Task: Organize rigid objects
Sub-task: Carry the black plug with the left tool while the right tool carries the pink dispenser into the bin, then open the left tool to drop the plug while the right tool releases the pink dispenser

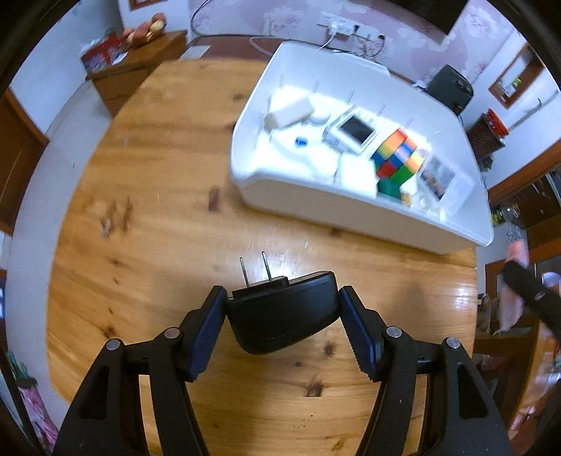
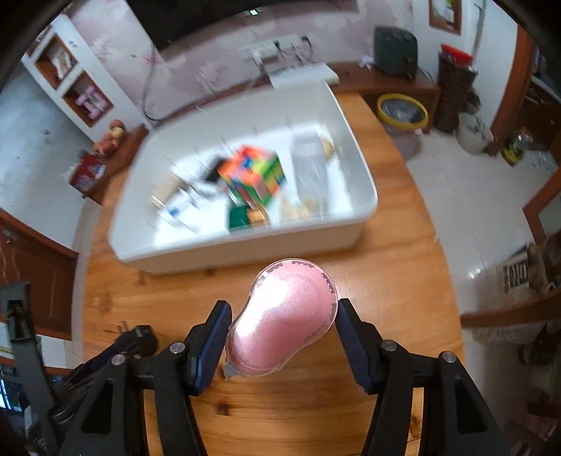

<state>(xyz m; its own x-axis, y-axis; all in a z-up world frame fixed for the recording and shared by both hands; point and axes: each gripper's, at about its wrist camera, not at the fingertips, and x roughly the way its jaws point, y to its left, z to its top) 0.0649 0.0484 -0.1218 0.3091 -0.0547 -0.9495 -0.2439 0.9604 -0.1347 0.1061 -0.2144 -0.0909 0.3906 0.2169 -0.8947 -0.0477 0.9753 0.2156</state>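
My left gripper (image 1: pixel 282 296) is shut on a black plug adapter (image 1: pixel 280 312) with two metal prongs pointing forward, held above the round wooden table (image 1: pixel 157 217). My right gripper (image 2: pixel 282 310) is shut on a pink correction-tape dispenser (image 2: pixel 284 322) in a clear shell, held above the table (image 2: pixel 385 273). A white bin (image 1: pixel 315 200) sits ahead of both grippers; in the right wrist view the bin (image 2: pixel 245 245) is blurred. It holds a multicoloured puzzle cube (image 1: pixel 398 156), a small white device with a dark screen (image 1: pixel 354 131), a white block (image 1: pixel 289 110) and other small items.
A wooden side cabinet (image 1: pixel 140 66) stands beyond the table's far left edge. A power strip with cables (image 1: pixel 347 28) hangs on the wall behind the bin. A yellow-rimmed waste bin (image 2: pixel 401 112) stands on the floor to the right. The other gripper's black arm (image 1: pixel 533 294) shows at right.
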